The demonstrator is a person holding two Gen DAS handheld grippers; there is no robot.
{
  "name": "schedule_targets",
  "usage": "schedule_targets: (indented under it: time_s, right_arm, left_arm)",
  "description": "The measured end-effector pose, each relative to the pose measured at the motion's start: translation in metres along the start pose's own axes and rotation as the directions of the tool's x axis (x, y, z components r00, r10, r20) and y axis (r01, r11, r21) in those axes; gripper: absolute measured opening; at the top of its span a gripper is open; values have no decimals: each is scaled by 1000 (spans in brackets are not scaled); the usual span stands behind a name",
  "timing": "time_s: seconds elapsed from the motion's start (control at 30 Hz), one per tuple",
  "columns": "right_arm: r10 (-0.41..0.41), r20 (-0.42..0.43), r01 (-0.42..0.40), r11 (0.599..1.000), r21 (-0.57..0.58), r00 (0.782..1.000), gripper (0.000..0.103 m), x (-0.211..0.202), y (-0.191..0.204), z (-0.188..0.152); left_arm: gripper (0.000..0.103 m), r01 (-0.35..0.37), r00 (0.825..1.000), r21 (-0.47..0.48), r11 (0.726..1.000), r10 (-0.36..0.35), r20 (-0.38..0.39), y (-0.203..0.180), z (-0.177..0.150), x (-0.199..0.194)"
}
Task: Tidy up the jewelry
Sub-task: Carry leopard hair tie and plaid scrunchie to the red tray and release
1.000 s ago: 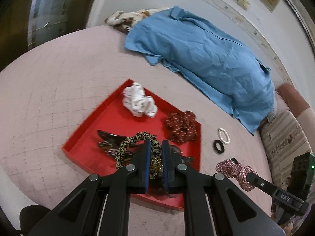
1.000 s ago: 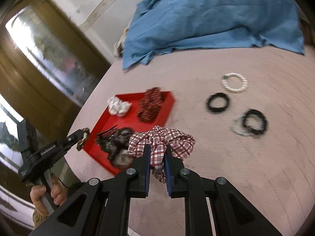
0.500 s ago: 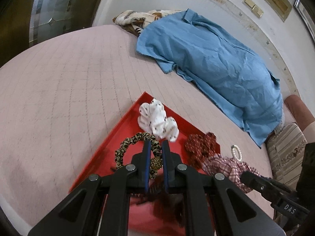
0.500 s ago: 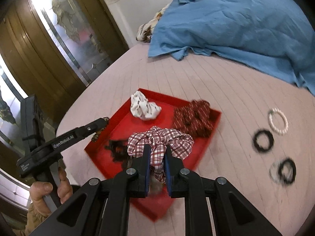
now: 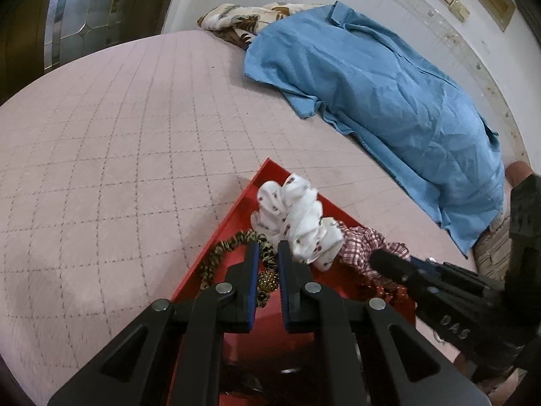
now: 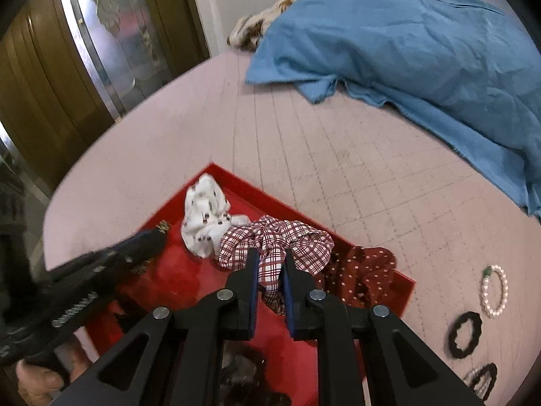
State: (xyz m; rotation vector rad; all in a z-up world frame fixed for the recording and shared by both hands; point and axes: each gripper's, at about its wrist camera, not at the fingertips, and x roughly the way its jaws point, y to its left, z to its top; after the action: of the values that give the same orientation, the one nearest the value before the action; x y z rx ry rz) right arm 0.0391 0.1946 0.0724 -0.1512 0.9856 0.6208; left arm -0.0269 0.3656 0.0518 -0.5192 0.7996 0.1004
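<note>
A red tray [image 5: 236,216] [image 6: 236,182] lies on the pink quilted bed. My left gripper [image 5: 268,253] is shut on a leopard-print scrunchie [image 5: 219,253] and holds it over the tray's left edge. My right gripper [image 6: 270,260] is shut on a red plaid scrunchie [image 6: 277,237] [image 5: 365,243] over the middle of the tray. A white patterned scrunchie [image 5: 297,216] [image 6: 206,216] and a dark red dotted scrunchie [image 6: 365,270] lie in the tray. Dark hair pieces [image 6: 243,372] lie at the tray's near end.
A pearl bracelet [image 6: 495,291], a black hair tie [image 6: 465,335] and another black band with a clear one [image 6: 483,380] lie on the bed right of the tray. A blue shirt [image 5: 372,84] [image 6: 405,40] covers the far side. A wooden door [image 6: 50,67] stands at left.
Both grippers have moved forward over the tray with their scrunchies. The plaid scrunchie now hangs next to the white one. The tray's contents have not moved.
</note>
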Motion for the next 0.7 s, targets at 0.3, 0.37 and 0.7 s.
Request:
schedule_targets:
  time_s: [0.3,0.37,0.7]
  right_arm:
    - [-30,-40,29,999,-24,999,16,22,2,-4]
    - [-29,-40,28,999,-27,999,25,21,5,-4]
    - [-17,6,18,998,-59,1000,52,-14,19,-13]
  left_arm:
    - [13,31,1000,-1,1000,-31,4,3,-1,3]
    - [28,32,999,9,999,-32,18,2,-3,0]
    - [64,57,995,58,997,-62,82,-6,-9,-17]
